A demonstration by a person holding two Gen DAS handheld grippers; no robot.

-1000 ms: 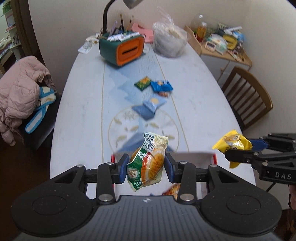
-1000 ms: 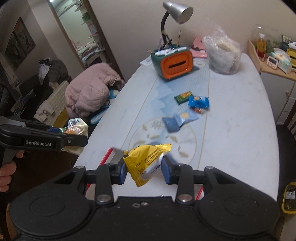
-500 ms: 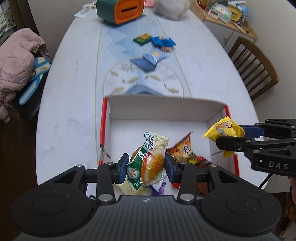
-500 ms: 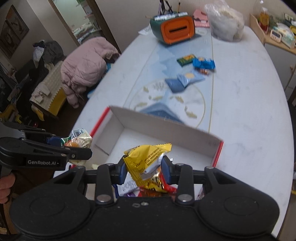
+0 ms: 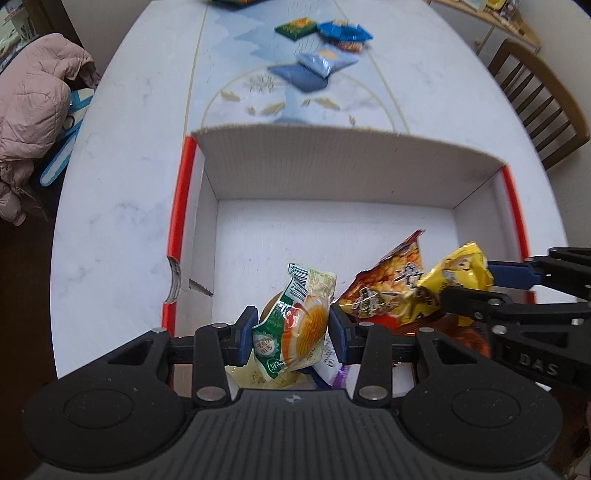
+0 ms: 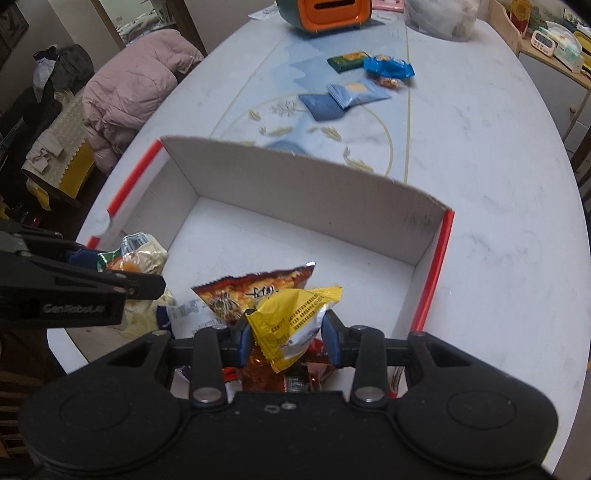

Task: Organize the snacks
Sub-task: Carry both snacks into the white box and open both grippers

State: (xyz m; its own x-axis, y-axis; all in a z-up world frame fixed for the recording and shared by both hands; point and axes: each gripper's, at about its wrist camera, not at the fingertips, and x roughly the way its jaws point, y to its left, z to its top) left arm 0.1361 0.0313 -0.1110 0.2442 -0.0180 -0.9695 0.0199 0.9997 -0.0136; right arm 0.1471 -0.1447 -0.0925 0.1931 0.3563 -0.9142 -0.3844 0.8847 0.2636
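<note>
Right gripper (image 6: 286,338) clamped on a yellow snack packet (image 6: 291,317), held over the near part of an open white cardboard box (image 6: 295,184) with red edges, above an orange-brown snack bag (image 6: 255,290) lying inside. Left gripper (image 6: 122,275) enters from the left edge, its jaws pinched on a green-and-cream packet (image 6: 138,254) over the box's left wall. Beyond the box, on the white table (image 6: 480,166): a green packet (image 6: 347,60), a blue packet (image 6: 388,67), two pale blue sachets (image 6: 343,98); orange-fronted container (image 6: 325,11) at far end, pink jacket (image 6: 129,85) left.
</note>
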